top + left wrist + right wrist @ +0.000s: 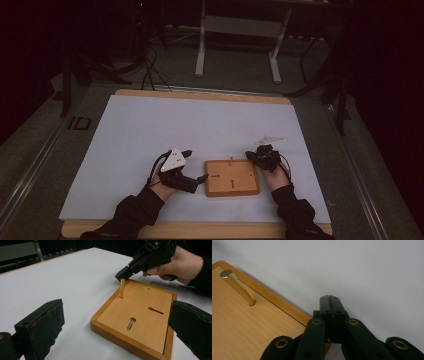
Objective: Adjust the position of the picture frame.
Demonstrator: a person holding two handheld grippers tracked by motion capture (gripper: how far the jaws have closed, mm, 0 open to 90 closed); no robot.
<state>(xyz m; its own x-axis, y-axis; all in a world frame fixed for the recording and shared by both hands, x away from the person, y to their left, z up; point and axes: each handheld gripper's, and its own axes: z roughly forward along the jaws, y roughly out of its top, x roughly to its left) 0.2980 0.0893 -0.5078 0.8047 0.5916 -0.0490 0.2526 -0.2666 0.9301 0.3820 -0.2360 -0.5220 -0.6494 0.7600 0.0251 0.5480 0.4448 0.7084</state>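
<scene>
Wooden board (232,177) lay flat near desk's front edge, centre, between both grippers. Brass peg (122,288) stood upright in hole near board's far edge. Right gripper (121,275) pinched closed, empty, tips just beside peg top. Left gripper (198,180) spread wide, empty, by board's left edge. Peg likely light, rigid, smooth, slippery; best gripped mid-shaft, squarely. Board stiff.

Beyond the far edge of your white-topped table (150,125), you look out on a dim room with a grey floor (235,80), where a pale metal desk frame (240,30) stands and dark cables (150,70) trail to its left, everything farther off sunk in shadow.
</scene>
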